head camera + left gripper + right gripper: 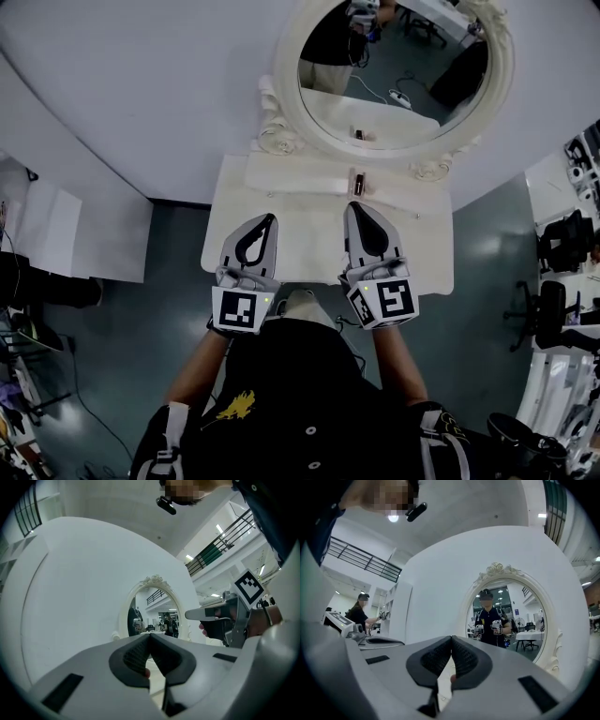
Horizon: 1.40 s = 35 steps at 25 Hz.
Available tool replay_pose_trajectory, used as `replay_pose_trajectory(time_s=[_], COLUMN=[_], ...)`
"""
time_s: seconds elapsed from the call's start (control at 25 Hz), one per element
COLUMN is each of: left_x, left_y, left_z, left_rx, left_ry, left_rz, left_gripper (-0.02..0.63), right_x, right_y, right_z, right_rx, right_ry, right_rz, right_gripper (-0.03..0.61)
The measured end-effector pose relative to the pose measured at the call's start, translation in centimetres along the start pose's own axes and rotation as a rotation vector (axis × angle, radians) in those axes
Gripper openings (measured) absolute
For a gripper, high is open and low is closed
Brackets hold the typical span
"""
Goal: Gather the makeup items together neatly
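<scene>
A small dark makeup item [356, 183] stands upright on the raised back ledge of the white vanity table [309, 239], just below the oval mirror [394, 75], which shows its reflection. My left gripper [269, 218] hangs over the table's left half, its jaws shut with nothing between them. My right gripper [352, 207] points at the ledge just short of the item, also shut and empty. In the left gripper view the left gripper [150, 635] has its pads closed together, and the right gripper [201, 615] shows beside it. The right gripper [451, 638] faces the mirror [506, 616].
The ornate mirror frame [281, 131] rises at the table's back against a curved white wall. A white panel [56, 234] stands at the left and dark office chairs [562, 244] at the right. Another person [358, 613] works at a desk far left.
</scene>
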State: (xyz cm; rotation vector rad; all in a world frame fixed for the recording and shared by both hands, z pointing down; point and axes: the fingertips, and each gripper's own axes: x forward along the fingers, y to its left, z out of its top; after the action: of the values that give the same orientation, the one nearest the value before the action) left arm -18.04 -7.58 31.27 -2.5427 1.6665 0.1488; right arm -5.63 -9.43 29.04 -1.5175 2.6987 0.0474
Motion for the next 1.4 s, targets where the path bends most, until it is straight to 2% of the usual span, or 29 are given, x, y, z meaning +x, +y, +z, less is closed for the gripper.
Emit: replay_pose_trajectory(time_s=[0.16,0.64,1.0,1.4], left_x=[-0.4,0.0,-0.1,-0.4], left_y=[-0.3,-0.2,0.2,0.2], left_z=[-0.1,0.4,0.0,-0.3], left_rx=[-0.005,0.026,0.013,0.014], left_ry=[-0.001,-0.005,-0.002,0.01], left_rz=[-0.008,-0.022,-0.012,-0.02], left_gripper=[0.014,0.014,0.014,0.014], right_x=[-0.5,-0.1,0.6,0.4], right_y=[0.7,0.8,1.6,1.5], right_z=[0.5,-0.3,-1.6,-1.7], right_rx=[-0.021,0.0,0.01,0.013], right_ry=[-0.004,0.021,0.048,0.051], right_rz=[0.018,0.007,0.033,0.022], right_gripper=[0.014,0.014,0.014,0.014])
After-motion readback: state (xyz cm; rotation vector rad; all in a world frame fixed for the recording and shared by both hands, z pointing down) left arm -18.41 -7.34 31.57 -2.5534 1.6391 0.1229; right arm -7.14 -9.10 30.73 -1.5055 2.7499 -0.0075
